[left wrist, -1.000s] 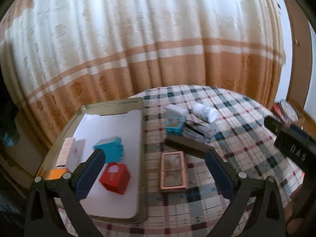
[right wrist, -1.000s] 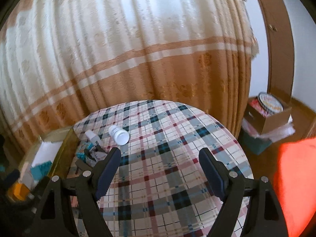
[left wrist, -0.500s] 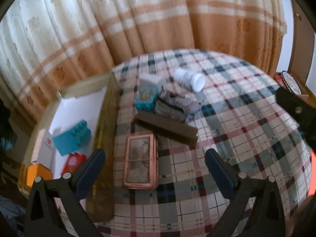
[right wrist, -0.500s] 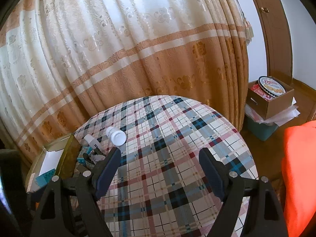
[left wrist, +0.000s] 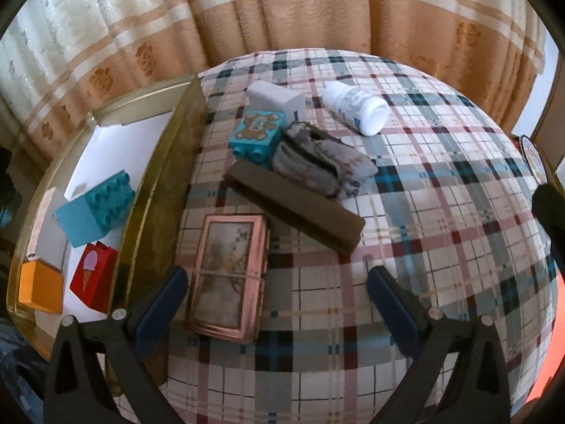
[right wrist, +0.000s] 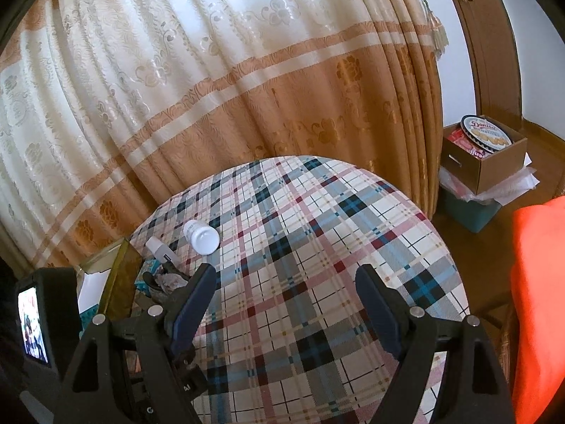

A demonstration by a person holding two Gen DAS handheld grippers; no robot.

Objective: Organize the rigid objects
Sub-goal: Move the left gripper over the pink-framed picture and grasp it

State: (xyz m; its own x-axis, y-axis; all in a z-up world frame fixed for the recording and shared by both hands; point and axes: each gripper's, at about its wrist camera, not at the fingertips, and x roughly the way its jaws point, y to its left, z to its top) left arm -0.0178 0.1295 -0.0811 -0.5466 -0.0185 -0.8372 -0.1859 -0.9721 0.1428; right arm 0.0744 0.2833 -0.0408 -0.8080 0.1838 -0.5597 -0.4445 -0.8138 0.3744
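My left gripper (left wrist: 273,295) and my right gripper (right wrist: 284,295) look the same: black triangle frames, round silver screws, and dark blue pads on my fingers (right wrist: 192,304). Something bright orange (right wrist: 540,304) is beside me.

The only wording that reads clearly is "Danisa" in script on the blue lid of the round biscuit tin (right wrist: 486,133) standing in the cardboard box (right wrist: 494,166), while the print on the white bottle (left wrist: 355,107) lying on the checked tablecloth (left wrist: 441,229) is too blurred to read.
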